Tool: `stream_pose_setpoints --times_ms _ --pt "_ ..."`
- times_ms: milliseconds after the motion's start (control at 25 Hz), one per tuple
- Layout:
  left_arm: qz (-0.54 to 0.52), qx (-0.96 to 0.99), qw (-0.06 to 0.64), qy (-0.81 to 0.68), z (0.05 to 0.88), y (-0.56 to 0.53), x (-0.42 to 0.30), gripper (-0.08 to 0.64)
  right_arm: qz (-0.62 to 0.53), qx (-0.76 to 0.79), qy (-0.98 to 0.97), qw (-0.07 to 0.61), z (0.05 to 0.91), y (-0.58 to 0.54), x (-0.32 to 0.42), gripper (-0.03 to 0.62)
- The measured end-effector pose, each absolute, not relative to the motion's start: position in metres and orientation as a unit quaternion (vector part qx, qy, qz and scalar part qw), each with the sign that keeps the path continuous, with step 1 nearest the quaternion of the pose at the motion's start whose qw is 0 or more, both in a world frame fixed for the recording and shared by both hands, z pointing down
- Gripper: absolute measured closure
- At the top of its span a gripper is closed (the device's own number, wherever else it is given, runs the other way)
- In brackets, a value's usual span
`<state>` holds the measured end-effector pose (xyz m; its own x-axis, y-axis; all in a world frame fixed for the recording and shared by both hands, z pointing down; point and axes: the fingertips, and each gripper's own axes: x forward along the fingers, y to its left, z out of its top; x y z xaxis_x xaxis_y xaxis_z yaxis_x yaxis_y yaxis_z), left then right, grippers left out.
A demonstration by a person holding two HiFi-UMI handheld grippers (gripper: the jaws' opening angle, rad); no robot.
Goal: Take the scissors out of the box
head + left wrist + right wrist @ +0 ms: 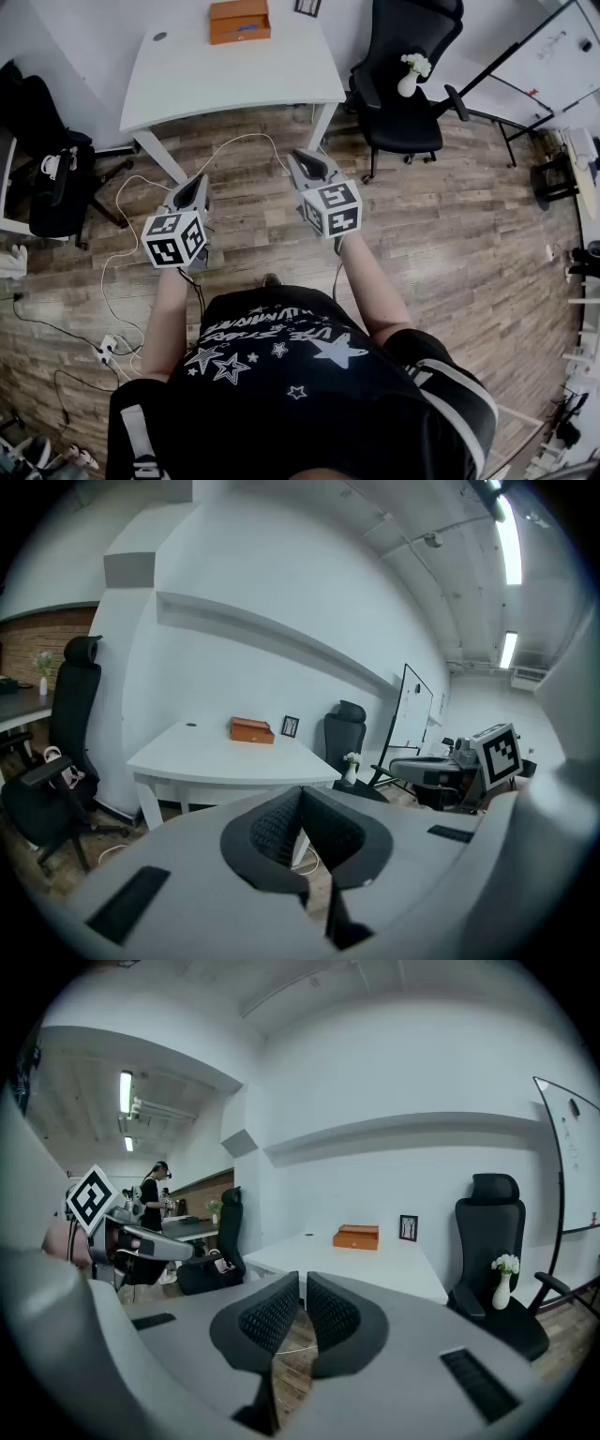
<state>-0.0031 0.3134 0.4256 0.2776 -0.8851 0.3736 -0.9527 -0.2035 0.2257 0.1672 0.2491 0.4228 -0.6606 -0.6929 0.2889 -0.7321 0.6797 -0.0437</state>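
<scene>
A closed orange-brown box [239, 21] sits at the far edge of the white table [225, 80]; the scissors are not visible. My left gripper [194, 187] and right gripper [303, 161] are held side by side over the wood floor, well short of the table and pointing toward it. The left gripper view shows its jaws [302, 801] shut with nothing between them, the box [252, 730] far ahead. The right gripper's jaws [303, 1290] are likewise shut and empty, with the box [355, 1237] far beyond them.
A black office chair [408, 84] carrying a white flower vase [410, 80] stands right of the table. Another dark chair [47, 178] is at the left. A small picture frame [307, 7] stands beside the box. Cables and a power strip [105, 349] lie on the floor.
</scene>
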Motion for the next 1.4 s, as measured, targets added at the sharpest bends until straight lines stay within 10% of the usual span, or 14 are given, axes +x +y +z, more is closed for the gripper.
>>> stream_pose_setpoints --times_ms 1400 --pt "0.092 0.752 0.229 -0.611 0.452 0.286 0.009 0.541 0.143 0.390 -0.906 0.086 0.460 0.207 0.185 0.484"
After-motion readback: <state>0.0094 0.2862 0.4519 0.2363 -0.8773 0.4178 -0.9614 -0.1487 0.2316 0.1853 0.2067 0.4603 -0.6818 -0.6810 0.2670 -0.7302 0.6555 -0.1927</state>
